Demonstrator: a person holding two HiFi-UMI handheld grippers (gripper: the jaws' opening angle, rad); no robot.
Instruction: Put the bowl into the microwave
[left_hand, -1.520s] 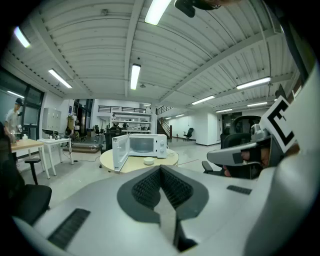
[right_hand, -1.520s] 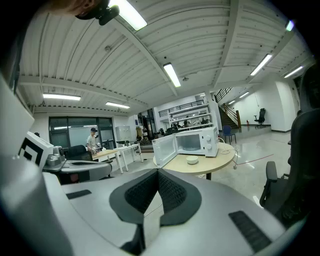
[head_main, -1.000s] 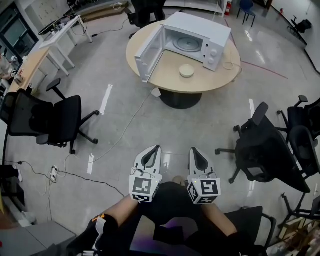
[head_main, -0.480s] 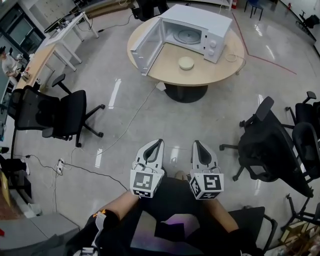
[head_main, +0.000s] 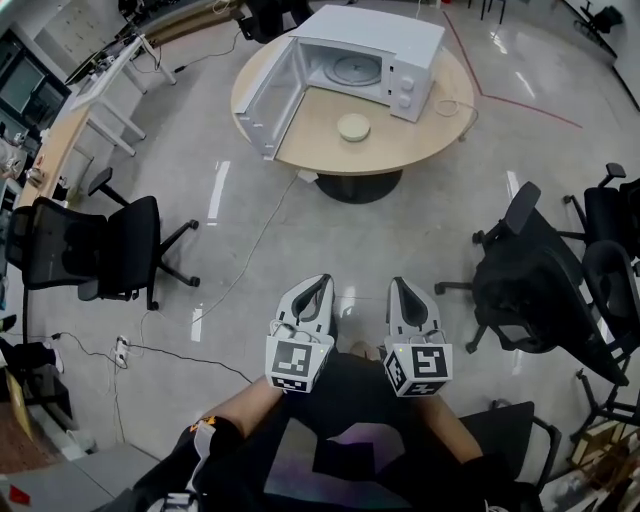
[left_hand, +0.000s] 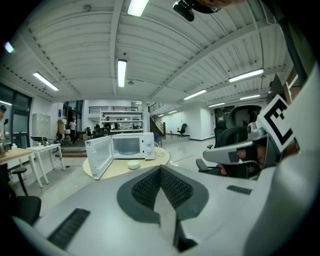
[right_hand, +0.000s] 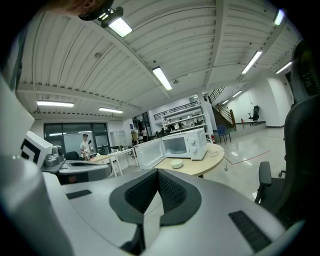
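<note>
A small cream bowl (head_main: 353, 127) sits on the round wooden table (head_main: 425, 145), just in front of the white microwave (head_main: 372, 50), whose door (head_main: 266, 98) hangs open to the left. Both grippers are held low near the person's body, several steps from the table. My left gripper (head_main: 320, 288) and right gripper (head_main: 402, 290) point toward the table, jaws shut with nothing in them. The left gripper view shows its shut tip (left_hand: 160, 169) below the distant microwave (left_hand: 128, 147) and bowl (left_hand: 133, 164). In the right gripper view, bowl (right_hand: 176, 163) and microwave (right_hand: 183, 144) stand beyond the shut tip (right_hand: 158, 173).
Black office chairs stand at the left (head_main: 105, 250) and at the right (head_main: 535, 290) of the grey floor. A cable (head_main: 252, 245) runs from the table base across the floor to a power strip (head_main: 121, 350). Desks (head_main: 75, 115) line the left wall.
The head view has shifted; the table and microwave now sit a little higher and further left in it. Both grippers stay shut, side by side.
</note>
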